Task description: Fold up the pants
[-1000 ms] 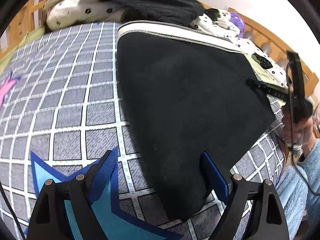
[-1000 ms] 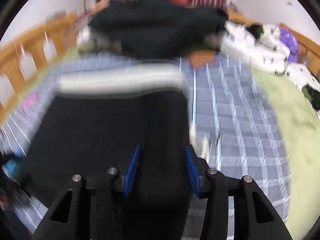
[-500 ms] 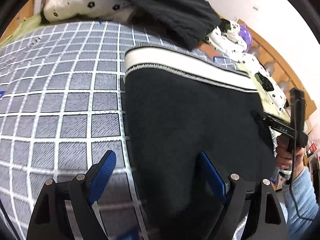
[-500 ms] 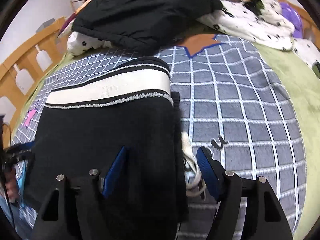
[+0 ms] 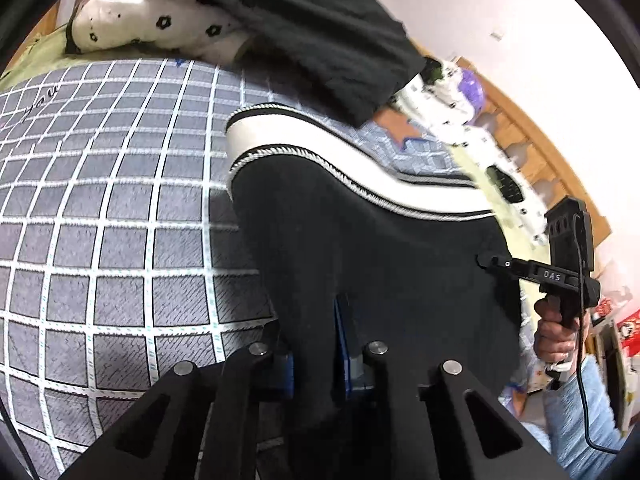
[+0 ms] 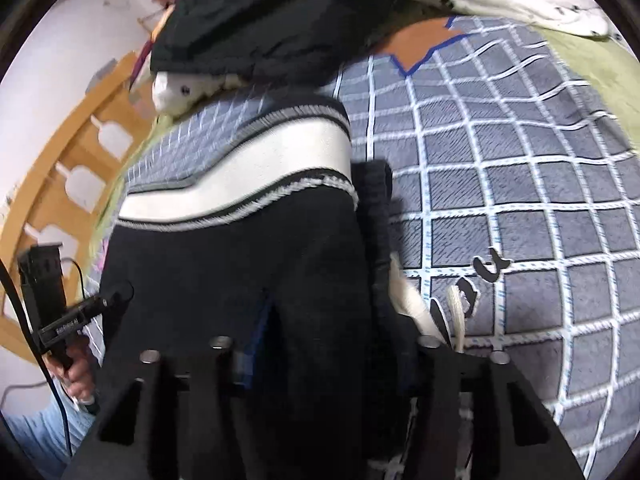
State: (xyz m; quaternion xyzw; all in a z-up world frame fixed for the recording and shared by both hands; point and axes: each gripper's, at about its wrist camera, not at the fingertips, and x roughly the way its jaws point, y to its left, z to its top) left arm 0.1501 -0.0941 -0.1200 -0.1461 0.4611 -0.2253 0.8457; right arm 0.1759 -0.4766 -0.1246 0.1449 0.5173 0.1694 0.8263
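The black pants (image 5: pixel 372 248) with a white waistband (image 5: pixel 344 160) lie on the grey checked bedspread (image 5: pixel 100 208). My left gripper (image 5: pixel 314 344) is shut on the near left edge of the pants, and the cloth rises up into its jaws. My right gripper (image 6: pixel 320 332) is shut on the near right edge of the pants (image 6: pixel 240 256), and the cloth covers its fingers. A white drawstring (image 6: pixel 416 304) hangs out beside the right gripper. The right gripper also shows in the left wrist view (image 5: pixel 486 260), and the left gripper in the right wrist view (image 6: pixel 120 294).
A black garment (image 5: pixel 312 28) lies over white spotted bedding (image 5: pixel 160 28) at the head of the bed. A wooden bed rail (image 6: pixel 68 168) runs along one side, and another rail (image 5: pixel 532 148) along the other. A green blanket (image 6: pixel 592 64) lies at the far right.
Both grippers have closed from open onto the near edge of the pants. The near edge has lifted off the bedspread, and both cameras have moved in closer and lower.
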